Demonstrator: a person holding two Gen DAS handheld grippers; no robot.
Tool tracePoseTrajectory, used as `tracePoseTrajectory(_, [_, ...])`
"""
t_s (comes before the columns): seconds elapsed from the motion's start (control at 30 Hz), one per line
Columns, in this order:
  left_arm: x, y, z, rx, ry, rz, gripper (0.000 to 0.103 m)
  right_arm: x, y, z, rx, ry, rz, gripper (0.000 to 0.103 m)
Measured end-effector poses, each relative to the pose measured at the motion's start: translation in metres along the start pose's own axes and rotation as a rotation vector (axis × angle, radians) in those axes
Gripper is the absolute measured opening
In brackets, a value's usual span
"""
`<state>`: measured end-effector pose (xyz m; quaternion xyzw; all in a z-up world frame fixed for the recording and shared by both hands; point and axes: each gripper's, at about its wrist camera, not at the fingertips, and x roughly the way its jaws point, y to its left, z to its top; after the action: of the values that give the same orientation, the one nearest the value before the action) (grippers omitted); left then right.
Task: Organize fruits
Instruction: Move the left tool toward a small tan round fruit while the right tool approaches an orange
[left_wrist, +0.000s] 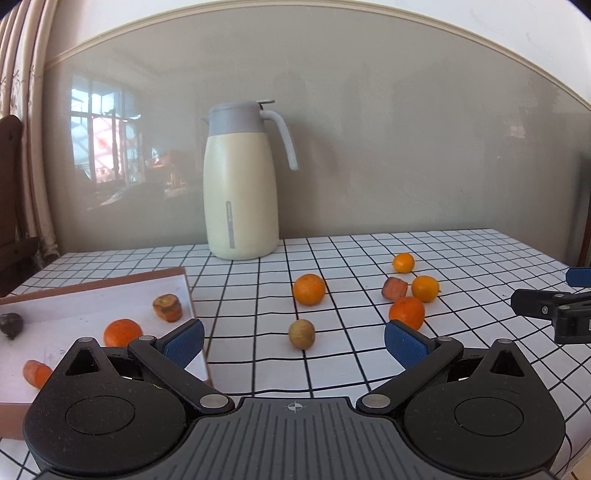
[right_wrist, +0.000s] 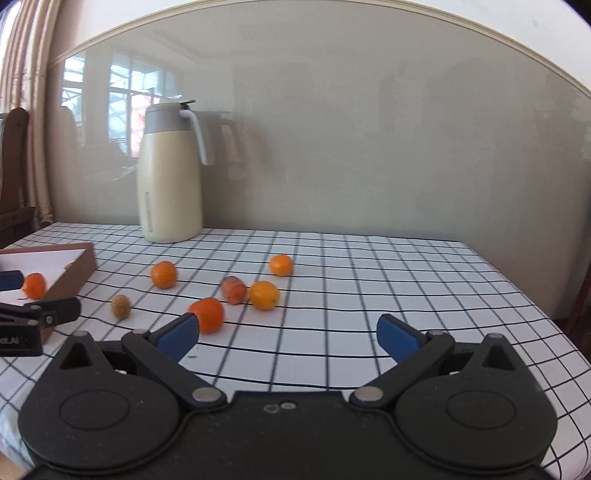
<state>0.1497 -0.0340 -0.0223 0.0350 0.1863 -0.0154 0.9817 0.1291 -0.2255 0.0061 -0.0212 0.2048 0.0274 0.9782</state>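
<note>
Your left tongs (left_wrist: 293, 341) gape empty above the bench (left_wrist: 332, 369); your right tongs (right_wrist: 288, 334) gape likewise; fruits (left_wrist: 309, 289) lie scattered beyond.

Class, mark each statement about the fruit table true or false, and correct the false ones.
1. Both tongs are empty and open. True: the left tongs and right tongs hold nothing.
2. The jug lies on its side. False: it stands upright.
3. An orange already sits in the box. True.
4. The small brown fruit is inside the box. False: it lies on the checked cloth, outside the box.
5. The cloth is plain red. False: white with dark grid lines.
</note>
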Motion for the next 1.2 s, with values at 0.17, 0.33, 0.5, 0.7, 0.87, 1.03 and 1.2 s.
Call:
tracePoseTrajectory(0.17, [0.008,-0.008,0.002,0.019,0.008,-0.013,0.103,0.007,-0.006,0.002,0.005,-0.009,-0.01,0.096])
tracePoseTrajectory(0.33, [0.023,-0.009,0.004,0.01,0.039,-0.009,0.102,0.025,-0.006,0.005,-0.005,0.013,0.001,0.087])
tracePoseTrajectory(0.5, [0.032,-0.011,0.004,0.004,0.051,-0.016,0.102,0.039,-0.007,0.006,0.021,0.04,0.026,0.074])
tracePoseTrajectory(0.7, [0.045,-0.015,0.003,0.001,0.072,-0.005,0.102,0.049,0.003,0.003,-0.015,0.052,0.044,0.072])
tracePoseTrajectory(0.87, [0.05,-0.014,0.002,-0.007,0.076,-0.007,0.102,0.055,0.004,0.006,0.004,0.054,0.056,0.071])
tracePoseTrajectory(1.03, [0.058,-0.01,0.001,-0.02,0.084,0.0,0.101,0.061,0.011,0.007,-0.011,0.057,0.067,0.071])
tracePoseTrajectory(1.2, [0.068,-0.01,0.002,-0.018,0.097,0.001,0.096,0.072,0.013,0.009,-0.007,0.07,0.069,0.069])
